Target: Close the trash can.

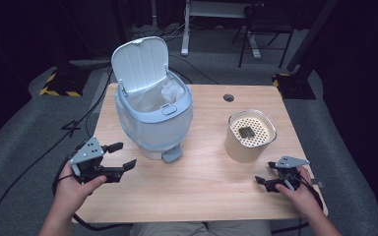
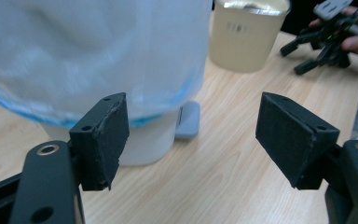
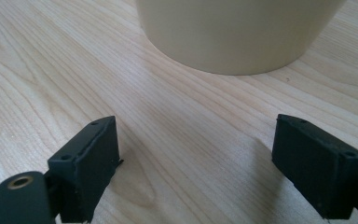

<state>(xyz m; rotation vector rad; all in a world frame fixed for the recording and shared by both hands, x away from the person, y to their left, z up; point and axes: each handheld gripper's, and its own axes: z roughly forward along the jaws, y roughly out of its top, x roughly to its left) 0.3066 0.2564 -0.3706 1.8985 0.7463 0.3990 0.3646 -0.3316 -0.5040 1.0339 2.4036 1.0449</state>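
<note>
A pale blue pedal bin (image 1: 152,118) stands on the left half of the wooden table (image 1: 202,191), its lid tipped up and a white liner inside. My left gripper (image 1: 124,155) hovers open just left of the bin's base. In the left gripper view the bin (image 2: 88,56) and its foot pedal (image 2: 189,120) lie beyond my empty left gripper (image 2: 191,135). A cream round container (image 1: 250,135) with a perforated top holding a small dark piece stands at the right. My right gripper (image 1: 265,172) rests low in front of it, open, its jaws wide apart and empty (image 3: 196,158) before the container's wall (image 3: 237,32).
A cable hole (image 1: 229,97) sits near the table's far edge. Cables trail off the left side over the grey floor. A yellow-and-black stand base (image 1: 59,83) and desk legs (image 1: 187,34) stand behind the table. In the left gripper view the other hand's gripper (image 2: 324,42) shows at the far right.
</note>
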